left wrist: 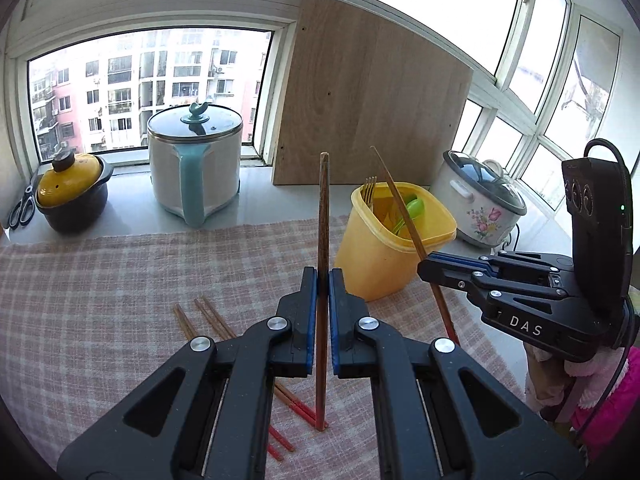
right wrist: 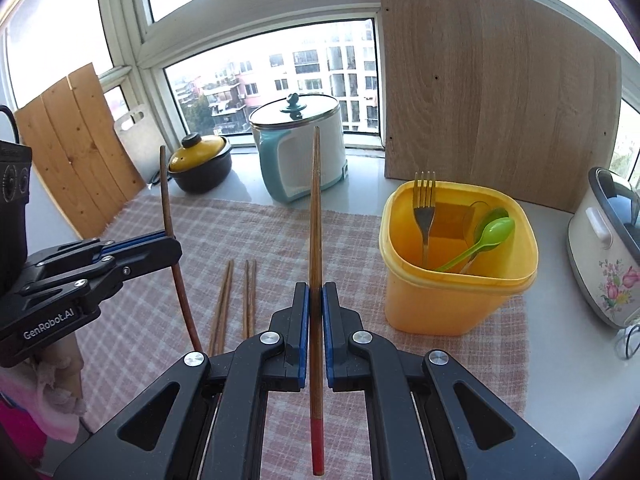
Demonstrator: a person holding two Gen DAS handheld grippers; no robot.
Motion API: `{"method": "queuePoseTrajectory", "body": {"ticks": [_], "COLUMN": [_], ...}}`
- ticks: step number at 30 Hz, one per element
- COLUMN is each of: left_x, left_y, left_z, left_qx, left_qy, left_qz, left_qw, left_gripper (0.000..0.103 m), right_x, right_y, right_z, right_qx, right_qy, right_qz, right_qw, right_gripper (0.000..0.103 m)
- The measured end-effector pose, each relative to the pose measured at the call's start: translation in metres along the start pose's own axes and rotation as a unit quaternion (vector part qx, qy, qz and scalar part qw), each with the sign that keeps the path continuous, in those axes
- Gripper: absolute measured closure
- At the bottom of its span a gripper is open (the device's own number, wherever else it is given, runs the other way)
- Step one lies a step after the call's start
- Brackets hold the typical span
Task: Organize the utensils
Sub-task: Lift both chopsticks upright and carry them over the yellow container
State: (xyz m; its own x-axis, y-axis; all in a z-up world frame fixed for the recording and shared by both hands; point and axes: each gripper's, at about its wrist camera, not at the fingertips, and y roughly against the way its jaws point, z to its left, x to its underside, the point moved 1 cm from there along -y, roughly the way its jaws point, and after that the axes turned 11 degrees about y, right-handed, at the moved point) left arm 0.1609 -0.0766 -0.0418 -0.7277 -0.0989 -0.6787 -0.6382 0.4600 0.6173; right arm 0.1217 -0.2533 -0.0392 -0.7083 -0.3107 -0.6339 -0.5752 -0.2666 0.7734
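Observation:
My left gripper [left wrist: 323, 276] is shut on a brown wooden chopstick [left wrist: 323, 208] that stands upright, its red end low near the checked cloth [left wrist: 120, 280]. My right gripper [right wrist: 315, 292] is shut on another red-tipped chopstick [right wrist: 315, 208], also held upright. Each gripper shows in the other's view, the right one [left wrist: 424, 270] and the left one [right wrist: 174, 246]. A yellow plastic tub [right wrist: 452, 296] to the right holds a metal fork [right wrist: 425, 204] and a green spoon [right wrist: 486, 236]. Several more chopsticks [right wrist: 236, 300] lie flat on the cloth between the grippers.
On the sill stand a white and teal pot [left wrist: 196, 164], a yellow-lidded black pot [left wrist: 72, 196] and scissors [left wrist: 22, 206]. A wooden board [left wrist: 368, 96] leans behind the tub. A flowered rice cooker [right wrist: 608, 248] sits far right. More boards [right wrist: 76, 148] lean at left.

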Motion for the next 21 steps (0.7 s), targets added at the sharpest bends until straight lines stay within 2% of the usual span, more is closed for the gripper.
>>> {"method": "queuePoseTrajectory", "body": {"ticks": [9,21], "left_x": [-0.018,-0.05], "left_y": [-0.007,-0.018], "left_z": [-0.031,-0.073], "left_qx": [0.026,0.054], "left_qy": [-0.018,-0.038], "left_qz": [-0.008,-0.022], "left_qw": [0.9995,0.9976], "left_gripper": [0.1,0.1], "right_x": [-0.005,-0.019], "right_y": [0.026,0.041], "right_z": [-0.031,-0.065], "right_qx": [0.029,0.065], "right_qy": [-0.017,-0.024], "right_qz": [-0.023,-0.038], "right_qw": [0.999,0.997], "right_gripper": [0.098,0.098]}}
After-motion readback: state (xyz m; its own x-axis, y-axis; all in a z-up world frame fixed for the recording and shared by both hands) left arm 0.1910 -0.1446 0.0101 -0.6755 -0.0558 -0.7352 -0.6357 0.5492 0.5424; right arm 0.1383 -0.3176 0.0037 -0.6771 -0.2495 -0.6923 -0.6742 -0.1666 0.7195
